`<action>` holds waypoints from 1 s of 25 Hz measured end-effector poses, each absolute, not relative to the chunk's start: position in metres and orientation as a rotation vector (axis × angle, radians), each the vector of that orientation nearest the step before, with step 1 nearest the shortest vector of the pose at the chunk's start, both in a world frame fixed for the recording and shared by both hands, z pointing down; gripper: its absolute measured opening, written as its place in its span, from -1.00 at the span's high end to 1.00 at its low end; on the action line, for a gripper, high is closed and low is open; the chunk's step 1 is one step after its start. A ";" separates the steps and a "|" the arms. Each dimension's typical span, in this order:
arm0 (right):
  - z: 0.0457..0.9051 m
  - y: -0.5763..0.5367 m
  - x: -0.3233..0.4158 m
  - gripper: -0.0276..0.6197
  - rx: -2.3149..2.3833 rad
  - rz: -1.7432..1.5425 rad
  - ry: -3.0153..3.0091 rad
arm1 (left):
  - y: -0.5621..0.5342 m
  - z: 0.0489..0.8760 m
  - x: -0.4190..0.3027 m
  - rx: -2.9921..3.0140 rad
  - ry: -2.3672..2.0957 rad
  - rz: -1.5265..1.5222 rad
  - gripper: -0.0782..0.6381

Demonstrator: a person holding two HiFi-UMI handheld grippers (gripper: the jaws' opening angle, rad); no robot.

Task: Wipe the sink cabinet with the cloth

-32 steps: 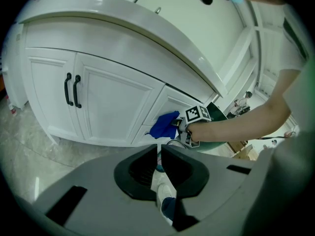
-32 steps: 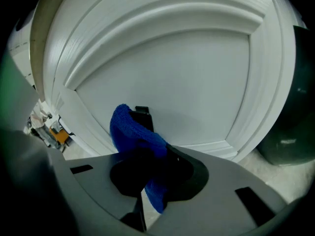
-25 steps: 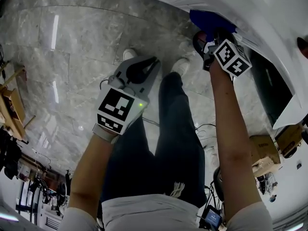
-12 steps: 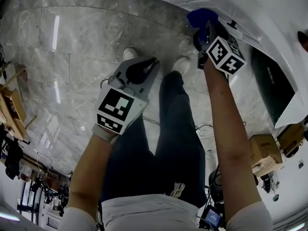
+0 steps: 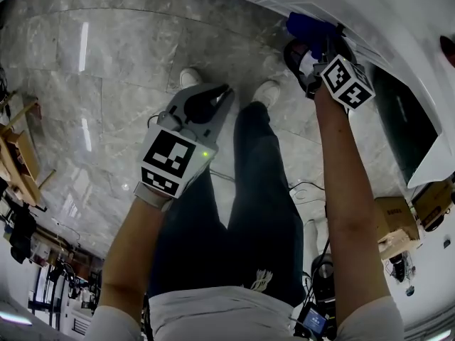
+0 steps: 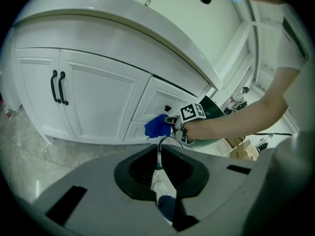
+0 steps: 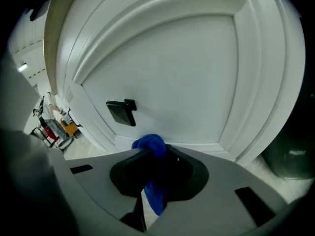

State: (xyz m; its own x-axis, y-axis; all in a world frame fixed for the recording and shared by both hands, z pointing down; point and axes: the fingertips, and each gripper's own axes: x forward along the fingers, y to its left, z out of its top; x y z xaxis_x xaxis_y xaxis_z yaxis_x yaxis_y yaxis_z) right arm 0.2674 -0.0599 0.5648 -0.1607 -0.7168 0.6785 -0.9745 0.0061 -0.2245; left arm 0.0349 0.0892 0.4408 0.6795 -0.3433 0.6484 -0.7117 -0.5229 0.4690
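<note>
The white sink cabinet runs along the top right of the head view. My right gripper is shut on a blue cloth and holds it against the cabinet front. In the right gripper view the cloth bunches between the jaws of the right gripper, touching the bottom edge of a white drawer panel just below its black knob. My left gripper hangs over the floor, shut and holding nothing. The left gripper view takes in the cloth and the double doors.
A dark green bin stands right of the cabinet, with cardboard boxes and cables behind it. The person's legs and white shoes stand on the marble floor. Wooden furniture lies at the far left.
The right gripper slid the cloth left along the cabinet front, then back to the right. The left gripper has hardly moved.
</note>
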 end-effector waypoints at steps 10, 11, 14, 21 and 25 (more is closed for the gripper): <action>0.555 -0.041 0.338 0.74 1.927 1.032 -1.772 | 0.088 0.432 0.078 2.193 -0.742 0.635 0.75; 0.553 -0.039 0.342 0.74 1.935 1.040 -1.773 | 0.089 0.431 0.082 2.197 -0.735 0.635 0.75; 0.545 -0.036 0.344 0.74 1.957 1.056 -1.790 | 0.091 0.433 0.090 2.211 -0.708 0.646 0.75; 0.503 -0.035 0.344 0.74 2.078 1.074 -1.844 | 0.093 0.432 0.093 2.227 -0.677 0.663 0.75; 0.477 -0.037 0.340 0.74 2.153 1.077 -1.866 | 0.091 0.429 0.087 2.230 -0.677 0.659 0.75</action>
State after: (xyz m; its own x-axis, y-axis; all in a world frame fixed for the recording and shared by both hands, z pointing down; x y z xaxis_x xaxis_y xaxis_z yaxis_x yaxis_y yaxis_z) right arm 0.3396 -0.0371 0.4773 0.0017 -0.8303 0.5573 -0.8979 -0.2466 -0.3647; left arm 0.0870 0.0912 0.4291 0.7335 -0.2712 0.6232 -0.6301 -0.6150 0.4740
